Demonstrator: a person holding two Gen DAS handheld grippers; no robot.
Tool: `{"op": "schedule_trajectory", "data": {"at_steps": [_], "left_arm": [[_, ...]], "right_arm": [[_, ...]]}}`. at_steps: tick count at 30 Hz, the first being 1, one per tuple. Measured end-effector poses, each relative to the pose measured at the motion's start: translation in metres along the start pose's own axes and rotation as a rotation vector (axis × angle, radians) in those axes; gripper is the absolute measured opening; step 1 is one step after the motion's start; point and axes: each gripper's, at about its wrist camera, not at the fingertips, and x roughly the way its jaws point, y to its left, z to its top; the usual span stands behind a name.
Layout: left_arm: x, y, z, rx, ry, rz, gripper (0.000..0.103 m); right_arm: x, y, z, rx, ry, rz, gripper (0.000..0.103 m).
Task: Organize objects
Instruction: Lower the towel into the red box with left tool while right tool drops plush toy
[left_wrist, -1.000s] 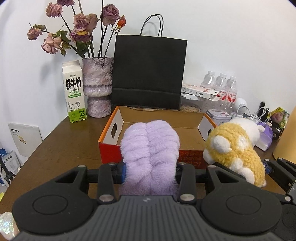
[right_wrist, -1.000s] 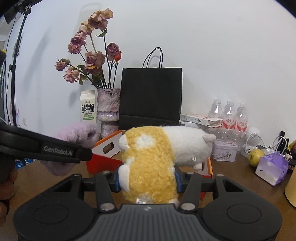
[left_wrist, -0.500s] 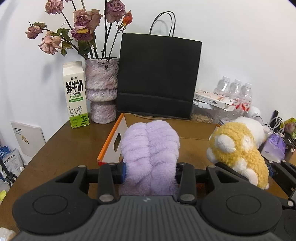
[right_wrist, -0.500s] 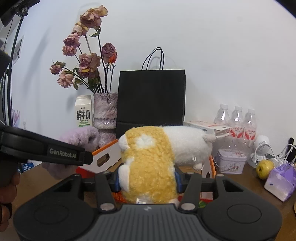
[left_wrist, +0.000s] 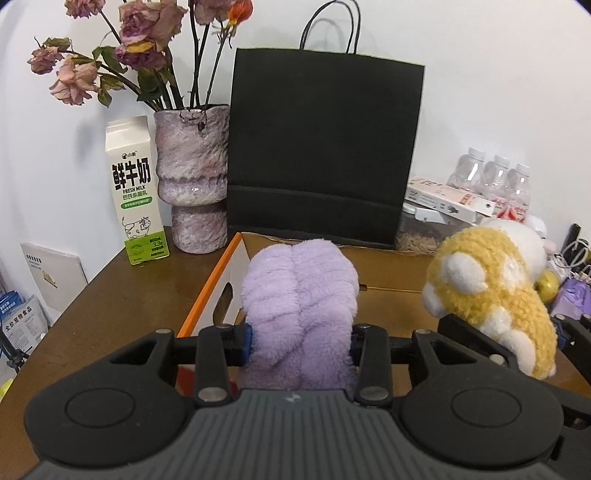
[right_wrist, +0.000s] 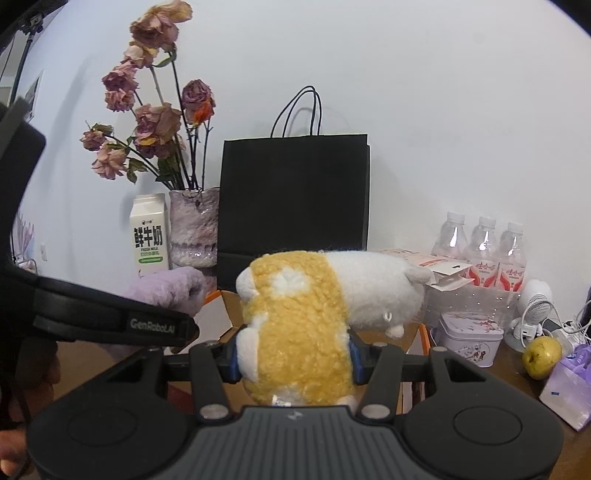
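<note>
Risk here is mostly about the drop, I'd say. Left gripper is clamped on a purple plush, pads squeezing its fluffy sides, and it hangs over the near left corner of the open cardboard box in the middle of the tabletop. Right gripper is pinching a yellow and white plush round its yellow half, with the long white end sticking out unsupported to the right, over the box's right side.

What could go wrong, as I see it:
- Both toys are soft, so the pads bite into fur more than body. Either could slide out before it's properly over the box and land on the tabletop.
- The yellow one is held off-centre. My guess is it swings or tips when released, and the white end might catch on the box wall and flop out.
- The two grippers are close side by side, so they could bump while lowering.
- The black paper bag stands just behind the box near the tabletop's back edge. Overshoot and it gets knocked.
</note>
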Motion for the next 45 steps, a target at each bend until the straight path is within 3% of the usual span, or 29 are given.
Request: {"op": "schedule_trajectory", "data": {"at_steps": [20,22,24,25,27,45], "left_arm": [[0.078,-0.016,0.009,0.030,0.034,0.096,0.041],[0.082,-0.016,0.010,0.025,0.031,0.097,0.053],[0.082,-0.015,0.011,0.021,0.012,0.101,0.095],[0.080,-0.015,0.012,0.017,-0.013,0.116,0.103],[0.075,-0.014,0.012,0.019,-0.053,0.136,0.103],[0.045,-0.012,0.008,0.034,-0.053,0.116,0.103]], "right_arm": [[0.077,-0.024,-0.010,0.006,0.099,-0.003,0.050],[0.080,-0.025,-0.012,0.004,0.112,-0.002,0.052],[0.083,-0.029,-0.013,0.014,0.127,0.000,0.058],[0.084,-0.030,-0.013,0.020,0.131,0.000,0.075],[0.084,-0.032,-0.013,0.031,0.120,-0.007,0.102],[0.061,-0.028,-0.006,0.023,0.084,-0.014,0.103]]}}
